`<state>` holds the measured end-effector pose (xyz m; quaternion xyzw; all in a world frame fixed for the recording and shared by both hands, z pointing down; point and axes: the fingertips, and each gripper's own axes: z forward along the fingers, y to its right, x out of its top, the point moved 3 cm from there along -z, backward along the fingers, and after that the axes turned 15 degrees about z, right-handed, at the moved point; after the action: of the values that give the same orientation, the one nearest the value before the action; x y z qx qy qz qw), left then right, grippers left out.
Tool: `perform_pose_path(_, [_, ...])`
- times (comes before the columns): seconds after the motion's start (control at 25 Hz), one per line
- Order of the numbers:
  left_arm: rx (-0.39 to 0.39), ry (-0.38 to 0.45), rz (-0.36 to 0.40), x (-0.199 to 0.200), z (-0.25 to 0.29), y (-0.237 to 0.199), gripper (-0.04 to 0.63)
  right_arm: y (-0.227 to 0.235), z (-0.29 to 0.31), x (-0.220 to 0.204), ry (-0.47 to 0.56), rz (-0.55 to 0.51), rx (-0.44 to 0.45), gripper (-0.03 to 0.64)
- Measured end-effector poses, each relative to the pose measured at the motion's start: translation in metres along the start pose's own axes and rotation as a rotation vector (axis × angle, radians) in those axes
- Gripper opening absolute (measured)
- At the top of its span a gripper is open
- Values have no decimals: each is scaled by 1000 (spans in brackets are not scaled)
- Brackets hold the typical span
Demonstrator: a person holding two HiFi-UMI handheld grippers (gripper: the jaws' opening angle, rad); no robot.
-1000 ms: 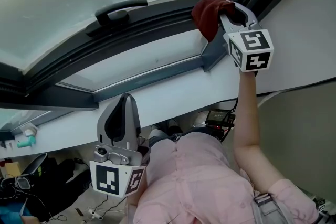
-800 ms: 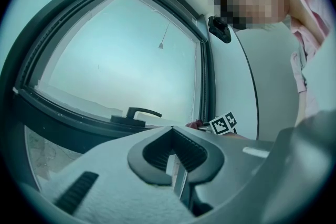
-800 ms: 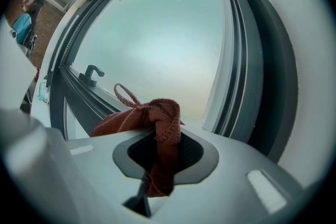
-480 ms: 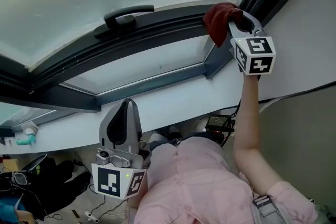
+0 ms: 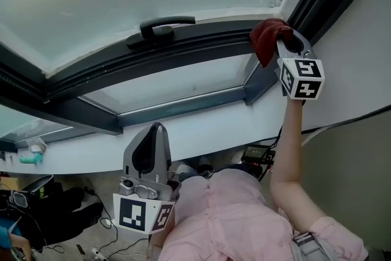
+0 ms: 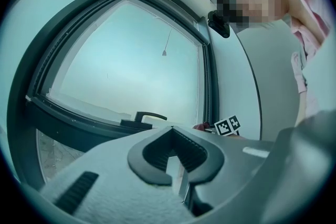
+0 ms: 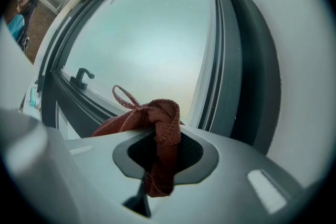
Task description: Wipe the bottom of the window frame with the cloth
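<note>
The dark grey window frame (image 5: 183,52) runs across the head view, under frosted glass. A dark red cloth (image 5: 266,38) is pressed against the frame's bottom rail at its right corner. My right gripper (image 5: 286,46) is shut on the cloth, arm stretched up. In the right gripper view the cloth (image 7: 160,123) bunches out between the jaws of the right gripper (image 7: 157,157), a loop of it sticking up. My left gripper (image 5: 148,153) is held low by the body, away from the window. Its jaws are shut with nothing in them, as the left gripper (image 6: 176,157) view also shows.
A black window handle (image 5: 164,27) sits on the bottom rail left of the cloth. Below runs a white sill (image 5: 208,125); a white wall (image 5: 354,52) lies to the right. Cables and small items (image 5: 30,192) lie on the floor at lower left.
The right gripper keeps the cloth at the frame's right corner, edged slightly nearer it. The head view has shifted, so everything sits lower and further right. The left gripper stays low.
</note>
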<state>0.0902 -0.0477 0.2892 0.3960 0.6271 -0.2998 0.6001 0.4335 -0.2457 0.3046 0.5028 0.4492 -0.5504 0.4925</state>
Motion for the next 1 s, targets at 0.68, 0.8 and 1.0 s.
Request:
perform_pose_path(0.68, [34,0,17,3,-27,-7,-2,-242,-38,20,194,16,481,72])
perform_pose_path(0.8, [65,-5,20,3,-37,-17,-2,-269,-34,15,176,-21,517,74])
perform_pose_path(1.0, [100,-11,24,4,-51,-32,-2,-300,-26,6,144,-69,550,74])
